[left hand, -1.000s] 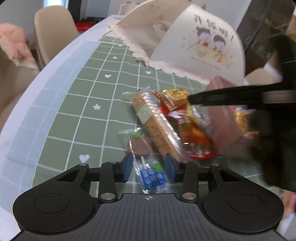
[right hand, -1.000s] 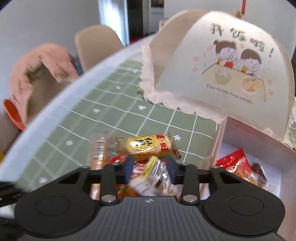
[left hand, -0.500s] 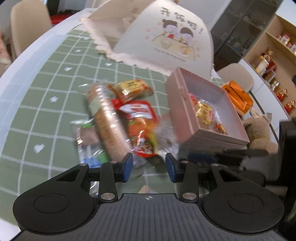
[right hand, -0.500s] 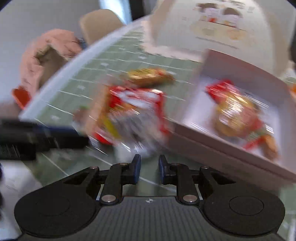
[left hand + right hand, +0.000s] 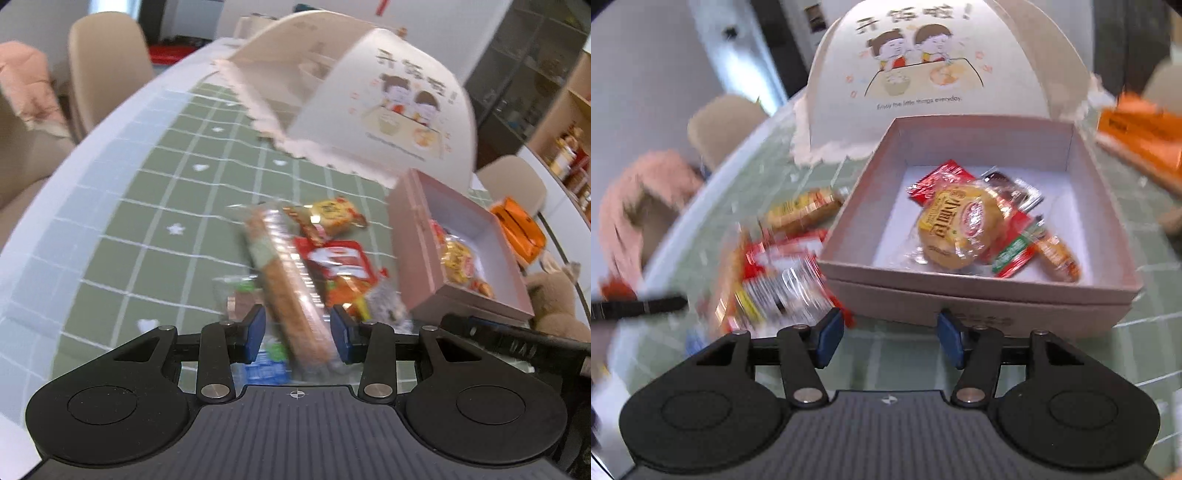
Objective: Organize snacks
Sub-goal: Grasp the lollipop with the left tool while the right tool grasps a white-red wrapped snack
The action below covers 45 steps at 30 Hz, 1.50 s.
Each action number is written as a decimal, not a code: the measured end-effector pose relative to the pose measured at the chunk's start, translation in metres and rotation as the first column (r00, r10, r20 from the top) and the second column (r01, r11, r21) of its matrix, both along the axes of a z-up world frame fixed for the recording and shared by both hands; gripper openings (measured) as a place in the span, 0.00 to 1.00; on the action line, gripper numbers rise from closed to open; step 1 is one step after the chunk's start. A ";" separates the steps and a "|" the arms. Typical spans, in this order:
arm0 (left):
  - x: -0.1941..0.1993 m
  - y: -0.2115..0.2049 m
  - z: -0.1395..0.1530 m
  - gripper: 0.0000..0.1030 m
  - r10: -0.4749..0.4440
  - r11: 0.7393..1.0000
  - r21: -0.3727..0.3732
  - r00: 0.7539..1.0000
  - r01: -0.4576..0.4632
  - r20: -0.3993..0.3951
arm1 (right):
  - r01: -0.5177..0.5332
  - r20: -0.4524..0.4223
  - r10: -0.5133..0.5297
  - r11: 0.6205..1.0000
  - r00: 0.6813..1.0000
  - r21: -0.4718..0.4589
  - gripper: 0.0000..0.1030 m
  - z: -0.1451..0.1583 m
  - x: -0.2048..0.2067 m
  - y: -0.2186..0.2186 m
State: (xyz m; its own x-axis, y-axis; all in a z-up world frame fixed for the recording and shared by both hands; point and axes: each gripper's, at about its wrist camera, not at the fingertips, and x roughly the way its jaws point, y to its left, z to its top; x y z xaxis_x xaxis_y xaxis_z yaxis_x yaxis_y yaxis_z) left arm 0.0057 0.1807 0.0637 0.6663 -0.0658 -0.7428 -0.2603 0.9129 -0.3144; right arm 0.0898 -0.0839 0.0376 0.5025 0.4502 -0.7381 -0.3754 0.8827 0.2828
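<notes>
The fingers of the right gripper (image 5: 890,338) are seen apart, having just been opening, and nothing is held between them; only the green checked cloth (image 5: 886,358) of the counter shows in the gap. Just beyond them the near wall of the pink box (image 5: 979,306) is met. Inside the box several snacks are gathered: a round yellow packet (image 5: 955,230) lies on top of a red wrapper (image 5: 938,181), with a dark wrapper (image 5: 1012,192) behind it and a small orange packet (image 5: 1058,254) at the right. To the left of the box, on the cloth, a blurred heap of loose snacks (image 5: 775,280) is seen, with a gold packet (image 5: 801,210) farther back.

The fingers of the left gripper (image 5: 297,332) are also held apart. A long biscuit pack (image 5: 288,291) is seen passing between them, but the blue pads are not seen pressing on it. A lollipop in clear wrap (image 5: 242,299) lies just left of the pack, and a red packet (image 5: 340,258) just right of it. The box stands farther right in that view, and the right gripper's black finger is seen beside its near corner. Behind everything a cream food cover (image 5: 388,103) with a cartoon print stands on the counter.
</notes>
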 end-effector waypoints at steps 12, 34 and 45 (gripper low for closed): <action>0.015 0.009 -0.035 0.42 -0.001 0.999 0.041 0.994 0.005 -0.109 | -0.112 0.007 0.113 0.993 0.994 -0.034 0.59 -0.007 0.005 0.084; 0.020 -0.006 -0.040 0.41 -0.090 0.969 0.211 0.979 0.128 -0.181 | -0.173 0.031 0.182 0.965 0.983 -0.200 0.66 -0.009 -0.065 0.040; 0.010 -0.013 -0.038 0.43 -0.082 0.970 0.210 0.975 0.125 -0.205 | -0.139 0.073 0.175 0.924 0.982 -0.356 0.71 -0.021 -0.064 0.013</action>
State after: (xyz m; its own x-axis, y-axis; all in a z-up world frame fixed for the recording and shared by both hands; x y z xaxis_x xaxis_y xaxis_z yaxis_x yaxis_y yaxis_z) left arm 0.0161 0.1675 0.0253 0.5065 0.0530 -0.8606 -0.1967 0.9789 -0.0555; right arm 0.0259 -0.0707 0.0170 0.5266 0.2537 -0.8114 -0.5278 0.8458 -0.0781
